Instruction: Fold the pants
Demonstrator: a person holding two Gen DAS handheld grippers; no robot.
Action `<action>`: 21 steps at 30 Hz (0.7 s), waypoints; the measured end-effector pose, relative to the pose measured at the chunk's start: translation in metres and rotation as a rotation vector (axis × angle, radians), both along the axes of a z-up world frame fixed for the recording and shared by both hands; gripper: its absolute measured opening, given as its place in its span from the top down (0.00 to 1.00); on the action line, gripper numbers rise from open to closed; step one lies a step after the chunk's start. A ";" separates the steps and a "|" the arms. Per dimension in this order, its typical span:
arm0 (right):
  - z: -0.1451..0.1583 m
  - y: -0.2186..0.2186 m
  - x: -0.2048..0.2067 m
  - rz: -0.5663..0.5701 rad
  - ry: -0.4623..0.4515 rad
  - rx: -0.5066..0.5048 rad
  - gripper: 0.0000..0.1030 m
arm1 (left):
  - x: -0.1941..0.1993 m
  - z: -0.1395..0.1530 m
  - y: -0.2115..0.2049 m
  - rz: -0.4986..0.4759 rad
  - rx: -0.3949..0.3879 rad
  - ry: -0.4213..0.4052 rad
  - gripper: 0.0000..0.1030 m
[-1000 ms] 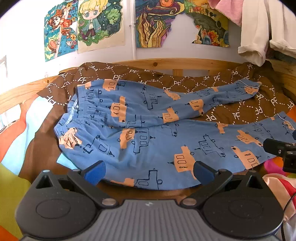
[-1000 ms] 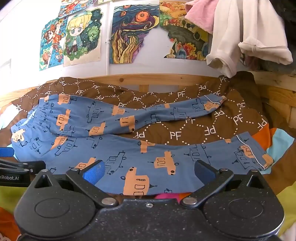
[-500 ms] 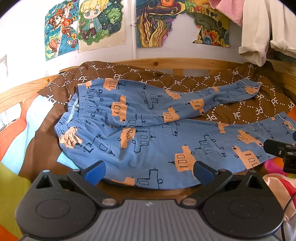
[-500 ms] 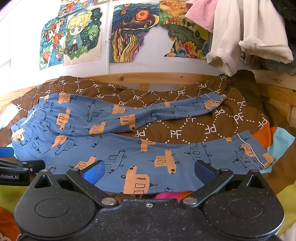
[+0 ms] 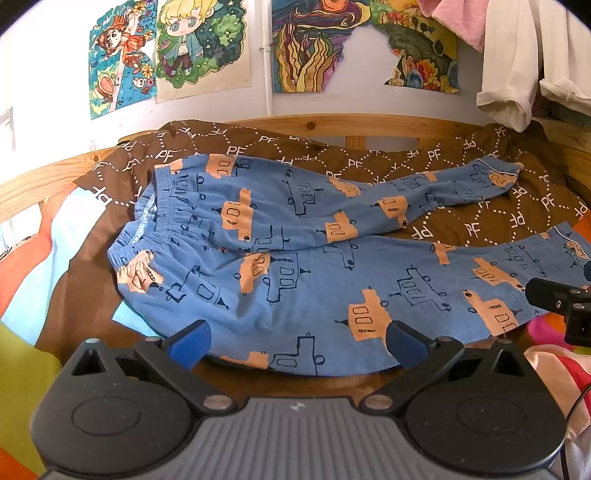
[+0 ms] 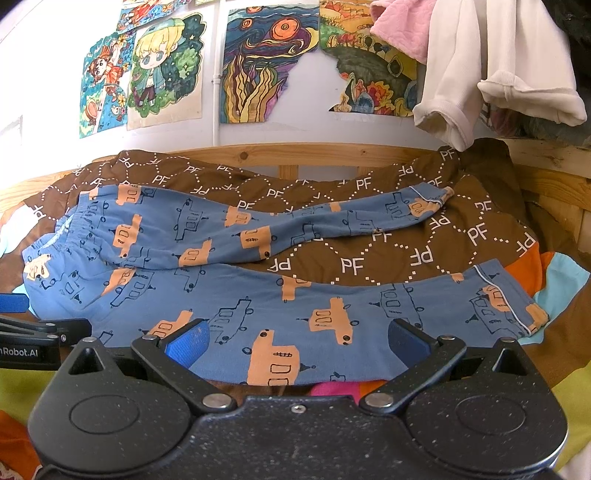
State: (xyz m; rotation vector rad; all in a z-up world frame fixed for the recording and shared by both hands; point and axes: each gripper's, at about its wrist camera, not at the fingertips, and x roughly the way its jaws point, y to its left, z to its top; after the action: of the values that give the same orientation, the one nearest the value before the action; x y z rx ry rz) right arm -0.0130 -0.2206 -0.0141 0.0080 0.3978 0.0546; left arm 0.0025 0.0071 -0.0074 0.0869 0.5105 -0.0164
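Both claws, left (image 5: 295,343) and right (image 6: 295,343), hover wide and empty at the near leg's edge of the flat pants (image 5: 295,288); first fold pending: grip the edge, carry it onto the far leg.

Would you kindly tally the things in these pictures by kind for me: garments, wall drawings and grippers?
Blue pants spread on the brown blanket: 1
Hanging garments, pink and white, at least: 2
Wall drawings: 4
Left hand-held gripper, right hand-held gripper, both open: 2
Total: 9

Blue pants (image 5: 295,295), orange car print
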 end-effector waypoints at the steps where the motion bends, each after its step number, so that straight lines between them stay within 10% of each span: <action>1: 0.000 0.000 0.000 0.000 -0.001 0.000 0.01 | 0.000 0.001 -0.001 0.001 0.000 0.001 0.00; 21: -0.003 0.001 0.002 0.000 0.011 -0.014 0.01 | 0.004 0.000 0.002 0.004 -0.013 0.020 0.00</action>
State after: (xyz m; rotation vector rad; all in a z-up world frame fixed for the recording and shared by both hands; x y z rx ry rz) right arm -0.0111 -0.2191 -0.0166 -0.0054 0.4095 0.0518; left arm 0.0061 0.0088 -0.0070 0.0736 0.5307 -0.0169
